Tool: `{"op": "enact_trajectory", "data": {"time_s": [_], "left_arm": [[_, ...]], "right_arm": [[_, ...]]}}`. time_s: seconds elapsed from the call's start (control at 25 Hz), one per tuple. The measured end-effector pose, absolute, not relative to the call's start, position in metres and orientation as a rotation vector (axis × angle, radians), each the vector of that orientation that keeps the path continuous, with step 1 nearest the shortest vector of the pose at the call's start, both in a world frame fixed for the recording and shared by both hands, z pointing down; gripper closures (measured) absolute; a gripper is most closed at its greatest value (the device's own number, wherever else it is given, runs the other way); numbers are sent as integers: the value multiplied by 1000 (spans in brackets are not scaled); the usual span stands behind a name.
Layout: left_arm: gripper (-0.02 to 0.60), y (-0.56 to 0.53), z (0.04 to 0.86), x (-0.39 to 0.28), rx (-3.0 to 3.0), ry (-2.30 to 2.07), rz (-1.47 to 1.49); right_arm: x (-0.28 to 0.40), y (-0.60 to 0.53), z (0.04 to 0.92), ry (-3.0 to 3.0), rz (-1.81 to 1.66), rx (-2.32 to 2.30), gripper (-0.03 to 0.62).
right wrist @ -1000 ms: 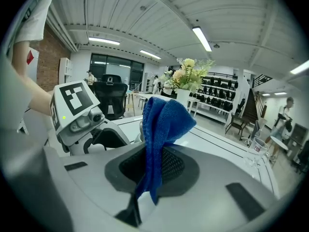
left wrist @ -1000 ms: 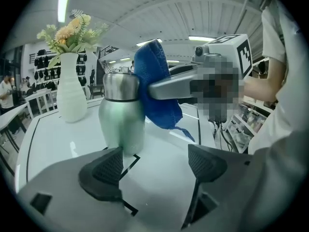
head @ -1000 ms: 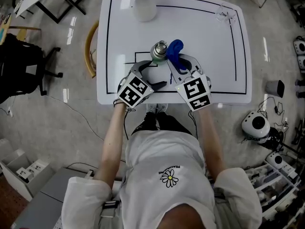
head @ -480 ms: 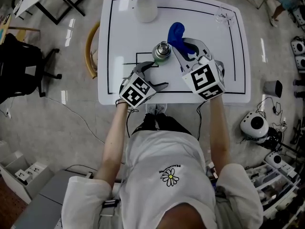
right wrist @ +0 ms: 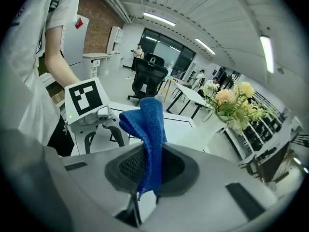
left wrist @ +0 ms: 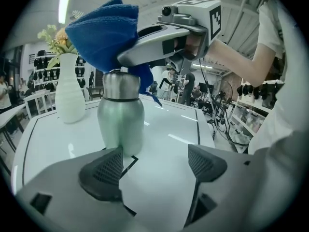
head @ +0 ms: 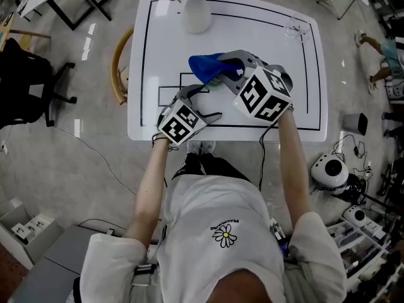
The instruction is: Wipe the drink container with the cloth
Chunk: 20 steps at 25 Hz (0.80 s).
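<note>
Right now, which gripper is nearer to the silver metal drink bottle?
Right. The right gripper holds the blue cloth on top of the silver metal bottle; the left gripper, open, sits low, just short of its base.

Cloth (left wrist: 104,33) blue; drink container (left wrist: 120,117) silvery green; table (head: 271,43) white

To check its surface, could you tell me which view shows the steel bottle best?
The left gripper view: the steel bottle stands close, side-on. Head view: mostly hidden under the blue cloth. Right gripper view: absent.
</note>
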<state>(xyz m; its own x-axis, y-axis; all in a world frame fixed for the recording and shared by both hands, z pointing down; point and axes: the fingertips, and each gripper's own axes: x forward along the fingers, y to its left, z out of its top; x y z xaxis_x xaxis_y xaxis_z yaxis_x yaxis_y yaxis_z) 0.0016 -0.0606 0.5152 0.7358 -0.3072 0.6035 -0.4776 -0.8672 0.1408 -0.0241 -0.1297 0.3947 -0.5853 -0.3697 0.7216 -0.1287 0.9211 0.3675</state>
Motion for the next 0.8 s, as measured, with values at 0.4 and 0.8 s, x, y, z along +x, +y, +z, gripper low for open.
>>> {"op": "enact_trajectory", "data": {"time_s": [0.4, 0.8], "left_arm": [[172, -65, 515, 3, 2642, -639, 846], [172, -66, 515, 6, 2641, -638, 837]], "right_arm": [[-20, -117, 390, -2138, -480, 519, 551], [-47, -77, 407, -2226, -443, 568, 551]]}}
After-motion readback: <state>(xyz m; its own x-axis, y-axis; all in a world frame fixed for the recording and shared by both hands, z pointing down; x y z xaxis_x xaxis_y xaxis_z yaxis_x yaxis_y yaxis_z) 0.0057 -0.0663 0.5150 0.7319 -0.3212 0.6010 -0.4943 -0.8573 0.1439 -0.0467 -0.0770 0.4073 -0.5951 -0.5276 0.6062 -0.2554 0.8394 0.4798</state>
